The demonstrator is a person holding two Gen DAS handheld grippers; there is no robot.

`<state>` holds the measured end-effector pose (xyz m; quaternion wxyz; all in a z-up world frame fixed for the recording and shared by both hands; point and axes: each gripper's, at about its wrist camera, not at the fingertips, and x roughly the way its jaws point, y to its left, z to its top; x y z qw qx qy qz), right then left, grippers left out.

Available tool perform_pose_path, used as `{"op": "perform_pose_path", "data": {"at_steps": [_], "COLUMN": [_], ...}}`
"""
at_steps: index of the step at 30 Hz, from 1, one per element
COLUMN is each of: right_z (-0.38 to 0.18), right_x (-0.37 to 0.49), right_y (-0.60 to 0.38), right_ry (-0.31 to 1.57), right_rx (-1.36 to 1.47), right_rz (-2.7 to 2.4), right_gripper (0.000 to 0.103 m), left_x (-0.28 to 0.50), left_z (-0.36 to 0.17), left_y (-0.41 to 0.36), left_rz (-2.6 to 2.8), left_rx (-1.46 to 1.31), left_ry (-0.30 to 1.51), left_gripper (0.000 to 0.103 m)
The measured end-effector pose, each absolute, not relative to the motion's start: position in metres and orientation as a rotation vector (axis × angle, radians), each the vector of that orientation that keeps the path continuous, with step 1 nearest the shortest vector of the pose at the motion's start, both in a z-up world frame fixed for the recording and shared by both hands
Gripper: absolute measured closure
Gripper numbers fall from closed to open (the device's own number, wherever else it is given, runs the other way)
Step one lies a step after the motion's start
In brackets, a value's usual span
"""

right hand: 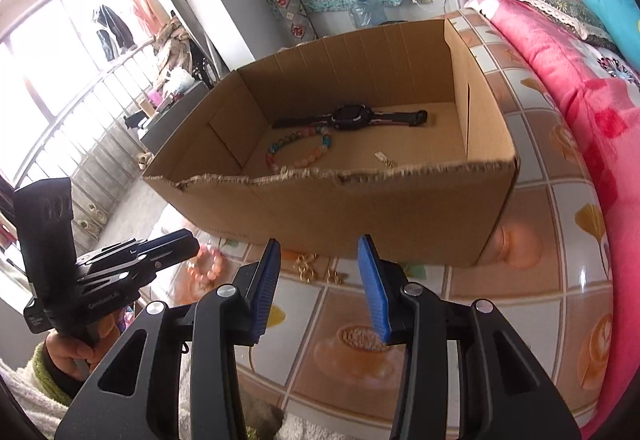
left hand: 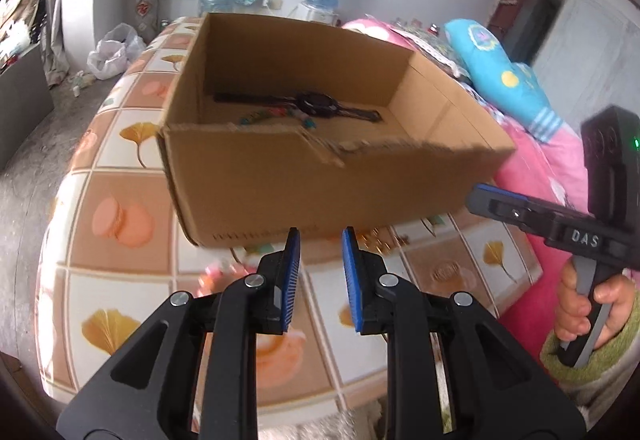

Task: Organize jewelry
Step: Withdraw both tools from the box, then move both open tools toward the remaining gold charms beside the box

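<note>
Earrings (right hand: 306, 267), gold, lie on the desk (right hand: 520, 280) just ahead of the empty, parted right tool (right hand: 318, 280), against the cardboard box (right hand: 360, 216); left tool (left hand: 320, 272), also parted, hovers nearby.

In the left wrist view, the cardboard box's (left hand: 320, 192) near wall hides most of the bead bracelet (left hand: 260, 117). Gold earrings (left hand: 380, 238) and a pink bracelet (left hand: 218, 274) beside it are blurred.
</note>
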<state>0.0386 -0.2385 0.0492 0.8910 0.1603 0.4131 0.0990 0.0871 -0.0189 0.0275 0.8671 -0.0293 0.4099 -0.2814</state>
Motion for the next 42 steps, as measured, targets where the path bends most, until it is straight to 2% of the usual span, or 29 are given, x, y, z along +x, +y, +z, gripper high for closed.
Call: {"op": "perform_pose_path", "data": {"at_steps": [14,17,19,24,32,42], "right_z": [0.048,0.036,0.025,0.008,-0.004,-0.016], "right_x": [0.054,0.050,0.047,0.042,0.041,0.042], "right_y": [-0.249,-0.245,-0.243,-0.248,-0.261,-0.278], "right_ry": [0.835,0.867,0.896,0.930,0.932,0.933], "right_rx": [0.374,0.355,0.350,0.387,0.426,0.478], "right_rz": [0.217,0.215,0.203,0.183,0.178,0.191], "right_gripper": [0.064,0.064,0.064,0.064,0.064,0.064], "left_x": [0.112,0.097,0.086,0.069,0.085,0.099], "left_z": [0.034,0.031,0.026,0.006,-0.020,-0.019], "left_y": [-0.013,-0.027,-0.040,-0.079,-0.107,-0.121], "left_rz": [-0.563,-0.638,-0.685,-0.757,-0.793,-0.761], "left_rx": [-0.113,-0.088,-0.040,0.074,0.083,0.119], "left_ry": [0.844,0.839,0.844,0.895,1.008,0.994], "left_gripper": [0.083,0.082,0.075,0.075,0.075,0.076]}}
